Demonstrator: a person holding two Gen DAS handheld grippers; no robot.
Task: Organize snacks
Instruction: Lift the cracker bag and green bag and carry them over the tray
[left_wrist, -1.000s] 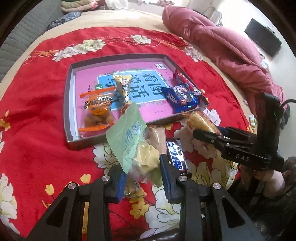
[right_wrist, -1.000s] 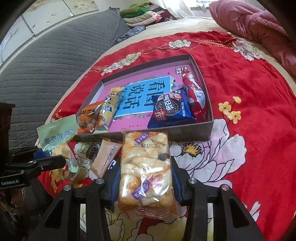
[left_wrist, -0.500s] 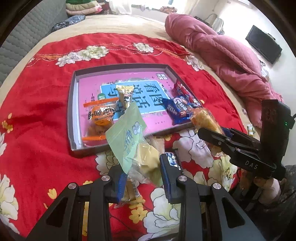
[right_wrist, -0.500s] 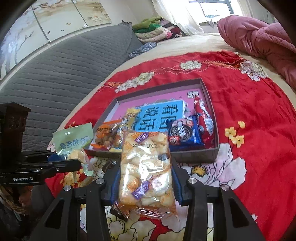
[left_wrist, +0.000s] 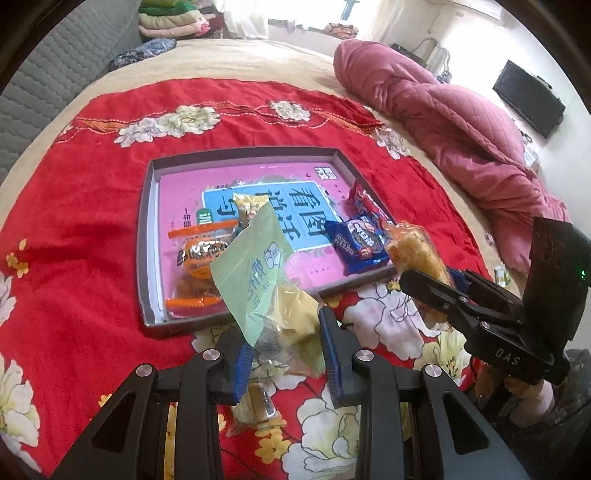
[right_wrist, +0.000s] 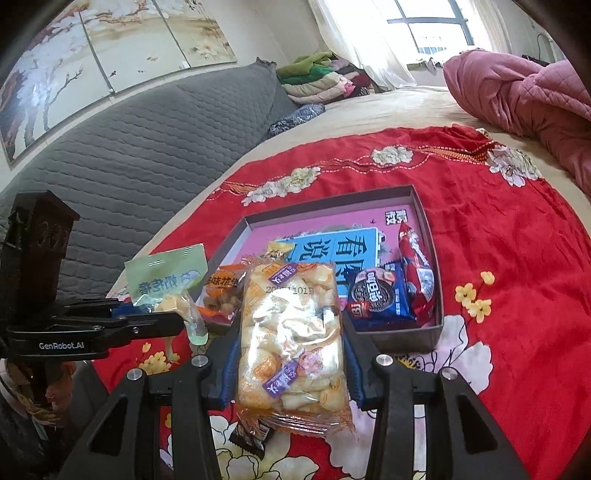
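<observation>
My left gripper (left_wrist: 284, 354) is shut on a green snack bag (left_wrist: 258, 266) and holds it above the cloth, just in front of the grey tray (left_wrist: 147, 236). My right gripper (right_wrist: 291, 354) is shut on a clear packet of yellow puffs (right_wrist: 291, 332), also lifted near the tray's (right_wrist: 428, 332) front edge. The tray holds an orange packet (left_wrist: 199, 254), a blue cookie pack (left_wrist: 358, 243), a red packet (right_wrist: 415, 269) and a small yellow packet (left_wrist: 249, 205). The right gripper shows in the left wrist view (left_wrist: 432, 291), and the left gripper shows in the right wrist view (right_wrist: 173, 321).
A loose yellow snack (left_wrist: 255, 406) and a dark small bar (right_wrist: 251, 435) lie on the red flowered cloth (left_wrist: 74, 206) below the grippers. A pink quilt (left_wrist: 443, 110) lies at the right. A grey headboard (right_wrist: 147, 147) and folded clothes (right_wrist: 317, 74) stand behind.
Both grippers have risen with their packets and pulled back a little from the tray. The loose snacks stay on the cloth below.
</observation>
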